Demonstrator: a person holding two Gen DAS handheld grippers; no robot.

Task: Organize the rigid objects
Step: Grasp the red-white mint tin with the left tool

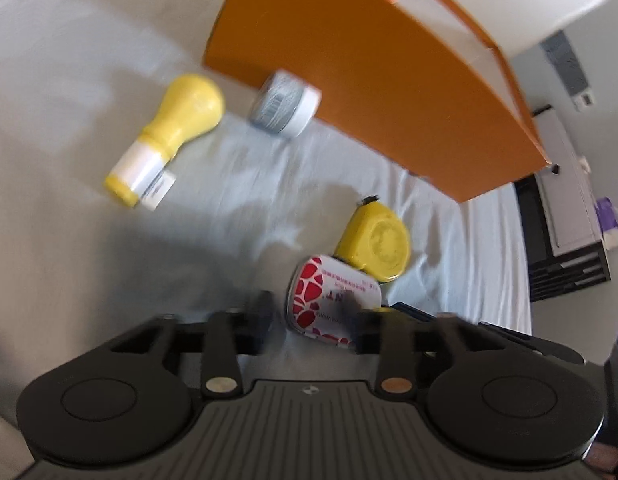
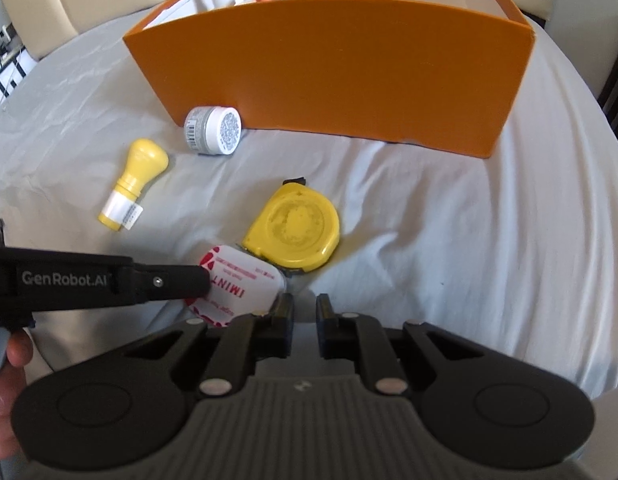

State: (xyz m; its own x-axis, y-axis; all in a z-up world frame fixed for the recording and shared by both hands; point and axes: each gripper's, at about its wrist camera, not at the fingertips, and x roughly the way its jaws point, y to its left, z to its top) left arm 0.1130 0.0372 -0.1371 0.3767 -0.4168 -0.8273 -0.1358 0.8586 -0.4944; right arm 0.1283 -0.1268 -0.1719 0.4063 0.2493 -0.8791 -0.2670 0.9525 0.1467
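Inspecting a surface [image 2: 449, 240] draped in a wrinkled grey cloth, with rigid items lying before a box.
Left tongs [image 1: 309, 316]: partly apart, astride the flat rounded red-and-white mint tin [image 1: 329, 300]; blur hides whether the pads press it, so I cannot tell if it is gripped.
Right tongs [image 2: 304, 312]: drawn narrow, nothing between them, just beside the tin's near edge.
Mint tin: lying flat, touching the round yellow plastic tape measure [image 2: 295, 232].
Tape measure: lying flat, behind the tin.
Yellow bulb-headed bottle [image 2: 133, 182]: on its side, left of the others.
Small grey jar with white lid [image 2: 213, 130]: on its side against the box wall.
Orange cardboard box [image 2: 349, 72]: open-topped, at the rear.
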